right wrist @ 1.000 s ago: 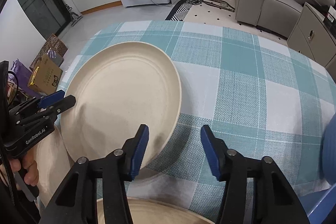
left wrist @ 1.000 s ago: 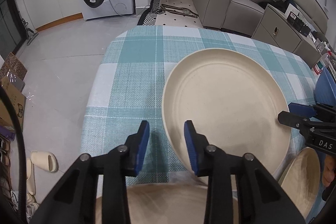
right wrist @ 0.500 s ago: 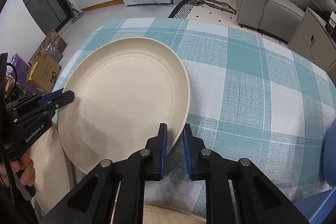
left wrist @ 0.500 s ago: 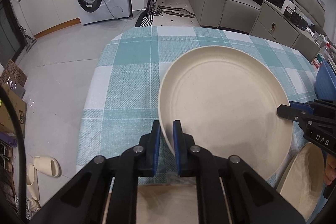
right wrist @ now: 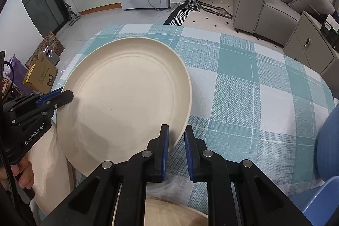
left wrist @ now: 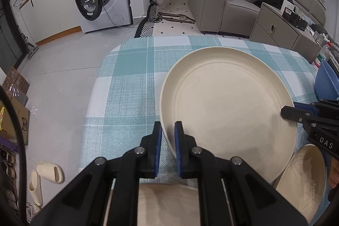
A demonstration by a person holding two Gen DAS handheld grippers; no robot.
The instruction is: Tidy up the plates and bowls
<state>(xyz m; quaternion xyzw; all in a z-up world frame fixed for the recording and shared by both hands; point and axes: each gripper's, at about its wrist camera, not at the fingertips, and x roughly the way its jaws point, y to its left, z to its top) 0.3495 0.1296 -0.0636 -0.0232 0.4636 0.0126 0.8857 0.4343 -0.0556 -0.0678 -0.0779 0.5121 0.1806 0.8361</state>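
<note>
The large cream plate [left wrist: 228, 111] is held between both grippers above the table [left wrist: 131, 86], which carries a teal-and-white checked tablecloth. The plate is empty; its well shows only concentric moulded rings.

The left gripper [left wrist: 168, 137] is clamped on the plate's rim at the side nearest the table's left edge, with one blue pad on each face of the rim. The right gripper [right wrist: 176, 139] is clamped in the same manner on the opposite rim, toward the middle of the table. In the left wrist view the right gripper enters from the right border, its fingertip lying on the plate's rim. In the right wrist view the left gripper [right wrist: 63, 96] enters from the left border, with part of a hand [right wrist: 23, 175] visible on its handle.

Plates counted: three. One is the held plate. A second cream plate [left wrist: 305, 179] lies at the near edge of the table, partly under the held plate; it is empty. A third plate [left wrist: 169, 204] lies at the near edge directly below the left gripper; only part of it shows, and its content cannot be determined.

A blue vessel [left wrist: 326, 82] stands at the right edge of the table; its interior is not visible. Whether it is a bowl cannot be determined.

Grippers counted: two. Both are closed on the same plate.
</note>
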